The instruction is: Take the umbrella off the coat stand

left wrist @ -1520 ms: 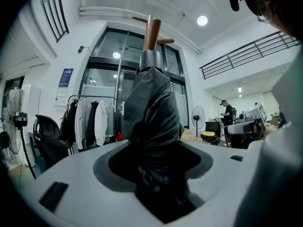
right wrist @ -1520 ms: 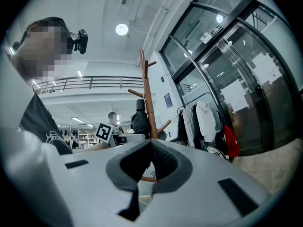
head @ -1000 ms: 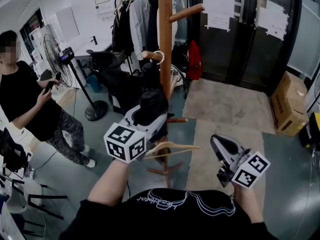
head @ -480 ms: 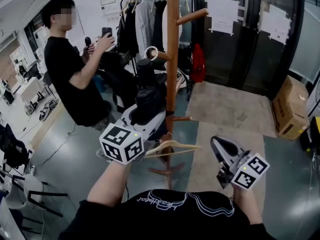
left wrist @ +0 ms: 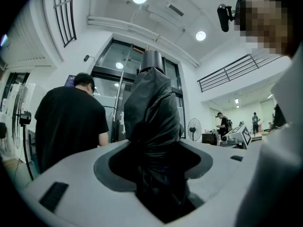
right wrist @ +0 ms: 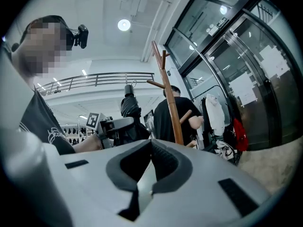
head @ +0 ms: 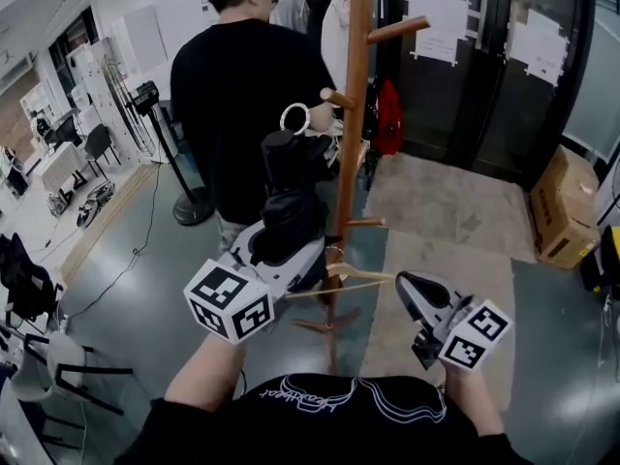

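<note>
A black folded umbrella (head: 291, 177) stands upright in my left gripper (head: 288, 231), which is shut on its lower part. The white ring strap (head: 295, 117) at its top hangs free, just left of a peg (head: 336, 98) on the wooden coat stand (head: 355, 143). The left gripper view shows the umbrella (left wrist: 151, 112) filling the space between the jaws of that gripper (left wrist: 156, 164). My right gripper (head: 415, 296) is low, to the right of the stand, shut on nothing. The right gripper view shows this gripper (right wrist: 150, 174), the stand (right wrist: 173, 112) and the umbrella (right wrist: 130, 108).
A person in a black shirt (head: 247, 95) stands close behind the umbrella, back turned. A wooden hanger (head: 339, 284) hangs on a low peg. A clothes rail (head: 320, 8) and dark glass doors (head: 484, 66) stand behind, a floor fan (head: 145, 105) left, a cardboard box (head: 562, 211) right.
The ring strap has come away from the peg to the left with the umbrella in my left gripper. The person walked from the left to just behind the umbrella. My right gripper shifted slightly left.
</note>
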`<action>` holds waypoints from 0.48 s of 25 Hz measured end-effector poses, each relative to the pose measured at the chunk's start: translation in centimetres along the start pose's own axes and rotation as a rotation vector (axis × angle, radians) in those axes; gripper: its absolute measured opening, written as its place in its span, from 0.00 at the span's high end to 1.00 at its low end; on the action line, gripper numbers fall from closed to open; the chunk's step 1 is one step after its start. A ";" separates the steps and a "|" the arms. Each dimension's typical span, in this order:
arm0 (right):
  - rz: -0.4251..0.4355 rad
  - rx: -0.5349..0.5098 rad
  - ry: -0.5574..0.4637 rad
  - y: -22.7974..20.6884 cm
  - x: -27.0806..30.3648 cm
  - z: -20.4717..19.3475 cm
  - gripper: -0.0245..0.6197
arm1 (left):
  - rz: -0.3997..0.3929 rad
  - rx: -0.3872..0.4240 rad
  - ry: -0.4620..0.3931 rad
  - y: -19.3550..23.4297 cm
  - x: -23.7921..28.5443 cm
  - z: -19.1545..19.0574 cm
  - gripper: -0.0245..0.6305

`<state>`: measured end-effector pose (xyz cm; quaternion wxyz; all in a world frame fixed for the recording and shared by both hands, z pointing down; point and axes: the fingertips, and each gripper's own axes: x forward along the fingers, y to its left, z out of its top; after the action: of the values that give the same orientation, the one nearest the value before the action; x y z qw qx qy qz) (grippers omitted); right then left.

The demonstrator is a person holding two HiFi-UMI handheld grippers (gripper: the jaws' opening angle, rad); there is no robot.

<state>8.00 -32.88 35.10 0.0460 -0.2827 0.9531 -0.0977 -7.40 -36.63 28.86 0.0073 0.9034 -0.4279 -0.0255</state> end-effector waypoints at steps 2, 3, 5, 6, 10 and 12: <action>0.003 0.011 -0.003 0.5 -0.1 0.1 0.96 | -0.021 -0.021 0.013 -0.9 -0.5 -0.6 0.59; 0.003 0.014 -0.005 0.9 -0.1 0.1 0.96 | -0.031 -0.031 0.019 -1.4 -0.9 -0.9 0.59; 0.001 0.017 -0.003 2.0 0.0 -0.1 0.96 | -0.051 -0.052 0.029 -2.1 -2.0 -1.6 0.59; 0.000 0.018 -0.001 2.6 0.1 -0.3 0.96 | -0.062 -0.065 0.033 -2.5 -2.6 -2.0 0.59; 0.001 0.023 0.000 4.9 0.4 -1.2 0.96 | -0.106 -0.120 0.048 -3.5 -4.5 -3.7 0.59; -0.005 0.017 0.003 5.8 0.5 -1.8 0.96 | -0.125 -0.139 0.055 -4.1 -5.4 -4.5 0.59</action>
<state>4.26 -28.07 35.56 0.0467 -0.2845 0.9516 -0.1064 -7.45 -29.89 33.42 0.0799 0.9261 -0.3675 -0.0306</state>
